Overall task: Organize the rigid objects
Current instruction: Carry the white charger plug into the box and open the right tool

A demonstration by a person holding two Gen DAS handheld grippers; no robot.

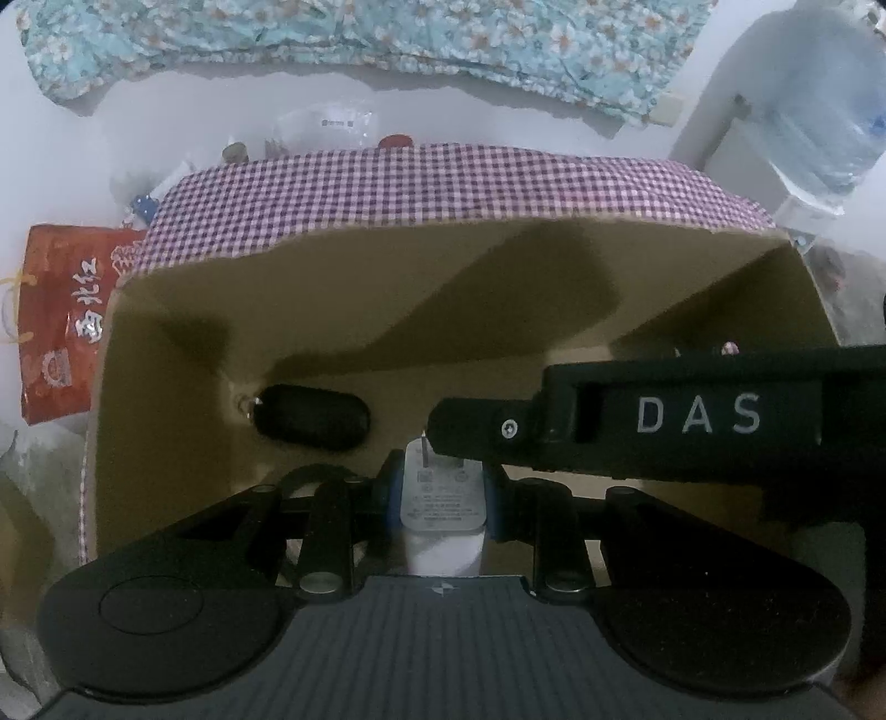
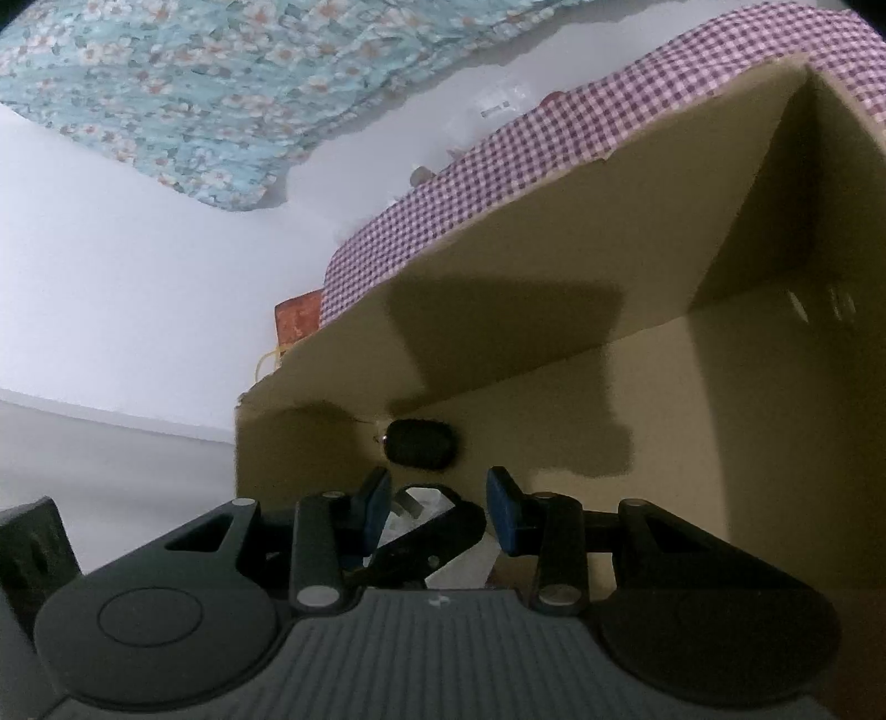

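Note:
My left gripper [image 1: 441, 487] is shut on a white plug adapter [image 1: 441, 498], prongs pointing forward, held low inside a brown cardboard box [image 1: 343, 299]. A black key fob [image 1: 312, 414] lies on the box floor at the far left corner; it also shows in the right wrist view [image 2: 422, 443]. My right gripper [image 2: 436, 507] is open with blue pads, hovering inside the box [image 2: 637, 232] above the left gripper; its black body marked DAS [image 1: 698, 414] crosses the left wrist view from the right. Part of the white adapter [image 2: 415, 501] shows between its fingers, below them.
The box's far flap is covered in purple checked cloth [image 1: 443, 183]. A red paper bag [image 1: 61, 310] lies left of the box. Small items and a clear bag [image 1: 326, 124] sit behind it. A floral cloth [image 1: 360, 33] hangs on the white wall. A water bottle [image 1: 825, 111] stands far right.

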